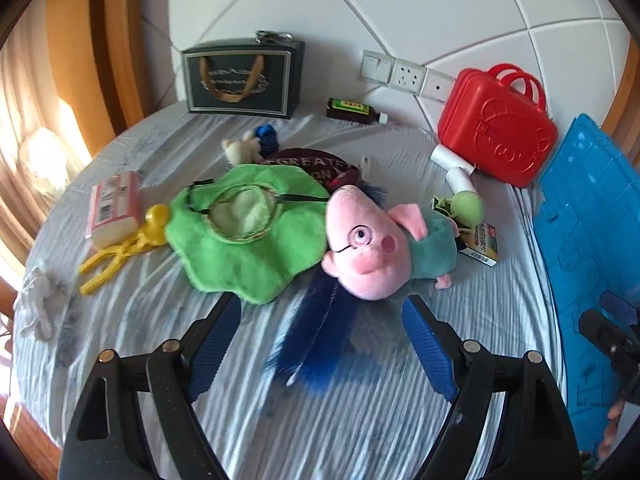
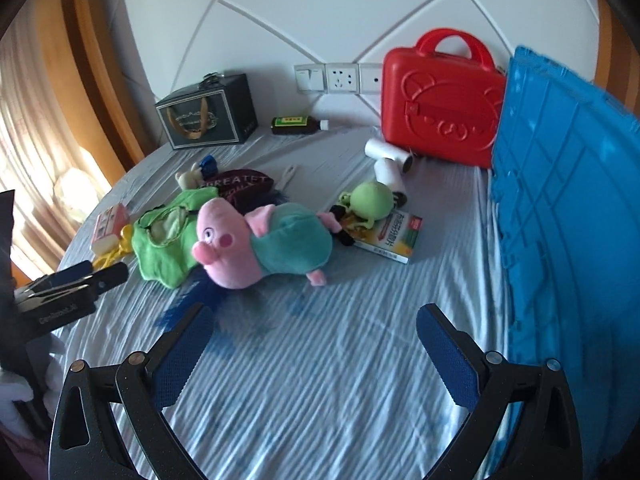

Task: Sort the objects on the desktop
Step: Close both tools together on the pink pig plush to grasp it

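Note:
A pink pig plush [image 1: 372, 248] in a teal shirt lies on the striped blue cloth [image 1: 360, 420]; it also shows in the right wrist view [image 2: 260, 244]. Under it lies a blue feather brush [image 1: 316, 332]. A green plush bib [image 1: 244, 228] lies to its left, with yellow tongs [image 1: 124, 244] and a pink box [image 1: 114, 208] further left. My left gripper [image 1: 322, 312] is open, just short of the pig's head and over the brush. My right gripper [image 2: 314, 320] is open and empty over bare cloth in front of the pig.
A blue crate [image 2: 568, 216] stands at the right. A red case [image 2: 440, 104], a dark gift bag [image 2: 208, 116] and a brown bottle [image 2: 296, 124] stand at the back wall. White rolls [image 2: 388, 160], a green ball toy [image 2: 372, 200] and a medicine box [image 2: 388, 236] lie right of the pig.

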